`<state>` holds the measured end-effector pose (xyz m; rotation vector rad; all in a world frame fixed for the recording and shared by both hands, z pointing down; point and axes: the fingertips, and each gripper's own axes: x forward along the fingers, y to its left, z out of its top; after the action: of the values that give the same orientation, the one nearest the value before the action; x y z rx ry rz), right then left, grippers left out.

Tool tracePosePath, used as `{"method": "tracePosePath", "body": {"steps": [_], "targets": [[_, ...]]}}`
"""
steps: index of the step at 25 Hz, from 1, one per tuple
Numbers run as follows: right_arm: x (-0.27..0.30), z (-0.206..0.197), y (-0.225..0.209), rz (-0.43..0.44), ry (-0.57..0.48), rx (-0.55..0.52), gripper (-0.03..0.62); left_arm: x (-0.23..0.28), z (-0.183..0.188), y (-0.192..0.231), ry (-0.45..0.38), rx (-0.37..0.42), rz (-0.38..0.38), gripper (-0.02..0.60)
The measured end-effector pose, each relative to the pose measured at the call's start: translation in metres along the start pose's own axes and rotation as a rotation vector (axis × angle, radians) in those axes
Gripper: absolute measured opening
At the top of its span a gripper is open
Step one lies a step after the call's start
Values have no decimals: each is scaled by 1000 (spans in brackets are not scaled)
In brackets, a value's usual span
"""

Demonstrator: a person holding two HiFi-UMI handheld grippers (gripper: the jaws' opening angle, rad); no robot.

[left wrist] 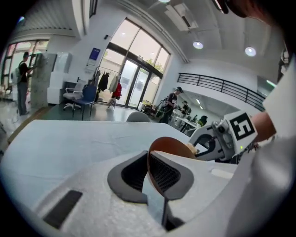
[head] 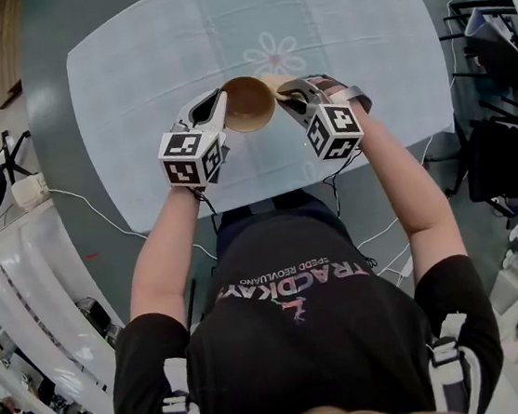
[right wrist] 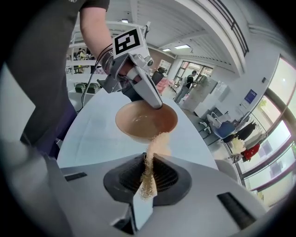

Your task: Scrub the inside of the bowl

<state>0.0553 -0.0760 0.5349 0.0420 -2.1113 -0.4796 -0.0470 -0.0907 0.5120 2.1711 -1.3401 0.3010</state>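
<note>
There's one bowl (head: 248,102) in play, a brown, wooden-looking one, and everything else sits around it. The left gripper (head: 219,98) comes at it from the person's left. Its two jaws are pinched together on the rim, with the bowl's wall sandwiched between the dark ribbed pads (left wrist: 163,172), one pad inside and one outside. The bowl is held over the single table (head: 149,74), which has a pale cloth on it. It is tipped so its open side faces the other hand. On the bowl's opposite side is the right gripper (head: 285,95). Its jaws are clamped on one tan, fibrous scrubbing pad (right wrist: 150,171), which sticks out past the fingertips towards the near rim. From where I stand I can't say whether the pad actually touches the rim. There are two grippers, then, one in each hand, and each carries one cube with black-and-white square markers, both cubes on the person's side of the bowl. Beyond the bowl, on the cloth, there's a single faint flower print (head: 275,56). The inside of the bowl (right wrist: 145,121) looks smooth and bare.
</note>
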Motion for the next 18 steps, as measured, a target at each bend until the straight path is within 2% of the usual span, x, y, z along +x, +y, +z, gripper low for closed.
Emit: {"method": "tracePosePath", "body": {"steps": [3,5,10,14,18], "targets": [[2,0,7,-7,3,52,32,-2,3,11,-34,-125,52,26],[7,4,16,2,5,65,32,-4,6,17,-50,-165,79,26],[17,24,39,28,-26,114,32,-8,13,23,-90,-226,117,26],[26,48,45,14,-67,181,32,-4,14,16,-100,-241,118,26],[32,62,41,-24,-100,320,32,-3,16,17,-128,-291,142,26]]}}
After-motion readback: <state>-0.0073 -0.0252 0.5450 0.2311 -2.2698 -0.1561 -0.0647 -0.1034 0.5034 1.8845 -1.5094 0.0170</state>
